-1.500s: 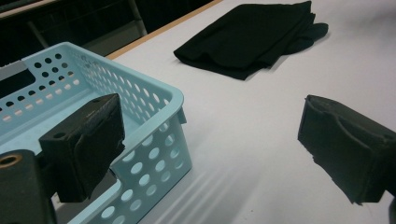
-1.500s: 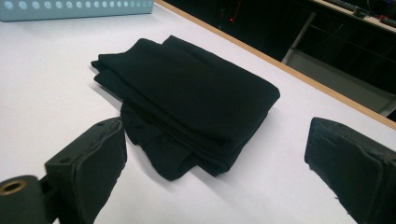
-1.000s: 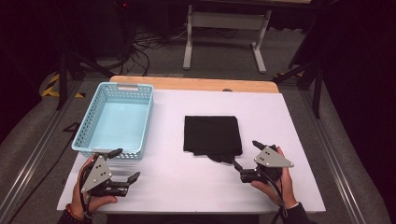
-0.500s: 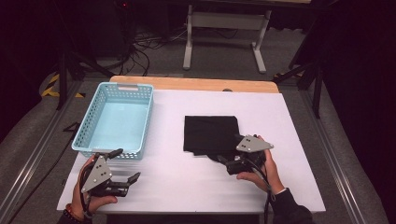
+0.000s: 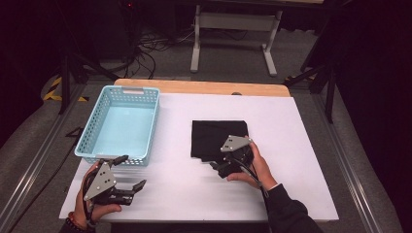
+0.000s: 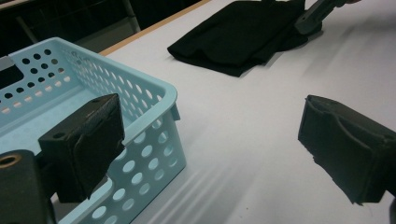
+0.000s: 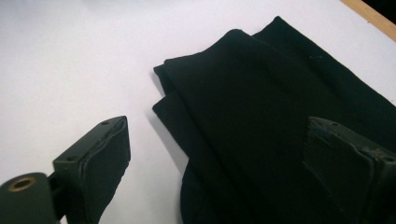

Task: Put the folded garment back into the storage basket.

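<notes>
Cloth point(image 5: 217, 138), black and folded, flat on white table point(image 5: 301, 145), right of light blue basket point(image 5: 121, 124). Right gripper point(image 5: 214, 165) at near edge of cloth, jaws wide apart, holding nothing. Left gripper point(image 5: 131, 174) near basket's front corner, jaws also wide, empty.

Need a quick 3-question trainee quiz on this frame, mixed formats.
1. True or false: the basket holds the cloth.
2. Which tool is at the cloth? A) left B) right
3. Fill in: both tools' jaws are ___.

Key: 1. False; the cloth lies on the table and the basket is empty. 2. B; the right tool is at its near edge, the left tool is near the basket. 3. open.
</notes>
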`<action>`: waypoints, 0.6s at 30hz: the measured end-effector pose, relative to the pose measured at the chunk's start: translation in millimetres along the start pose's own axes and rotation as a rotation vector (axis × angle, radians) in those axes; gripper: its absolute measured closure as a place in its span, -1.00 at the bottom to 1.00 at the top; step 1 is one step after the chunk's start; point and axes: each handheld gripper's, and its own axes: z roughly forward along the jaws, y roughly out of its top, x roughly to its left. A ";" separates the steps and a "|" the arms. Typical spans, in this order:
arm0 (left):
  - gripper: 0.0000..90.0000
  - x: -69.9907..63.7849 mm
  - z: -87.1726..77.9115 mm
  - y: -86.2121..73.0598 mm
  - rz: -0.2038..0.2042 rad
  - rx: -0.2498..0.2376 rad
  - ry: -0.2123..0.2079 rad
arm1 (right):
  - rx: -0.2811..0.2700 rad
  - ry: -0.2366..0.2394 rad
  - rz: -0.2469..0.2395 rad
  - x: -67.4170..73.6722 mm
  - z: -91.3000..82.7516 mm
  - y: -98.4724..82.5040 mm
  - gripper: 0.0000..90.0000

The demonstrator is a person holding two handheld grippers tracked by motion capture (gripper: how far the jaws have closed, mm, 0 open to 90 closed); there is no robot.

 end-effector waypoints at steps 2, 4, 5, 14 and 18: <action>-0.83 0.0 -0.3 0.0 -0.001 -0.001 -0.001 | 0.010 0.005 0.002 -2.5 6.5 1.2 -0.79; -0.83 0.4 -0.8 0.1 0.002 -0.002 0.000 | 0.030 0.019 0.001 -4.0 12.4 1.5 -0.79; -0.83 0.7 -1.0 0.1 0.001 -0.003 0.000 | 0.045 0.022 -0.003 -4.9 16.3 1.4 -0.79; -0.83 0.7 -1.8 0.0 0.002 -0.003 -0.001 | 0.115 0.025 0.013 -11.5 37.6 -2.3 -0.73; -0.83 1.6 -1.3 -0.6 0.000 0.000 -0.002 | 0.117 0.044 0.053 -18.1 40.9 -5.2 -0.69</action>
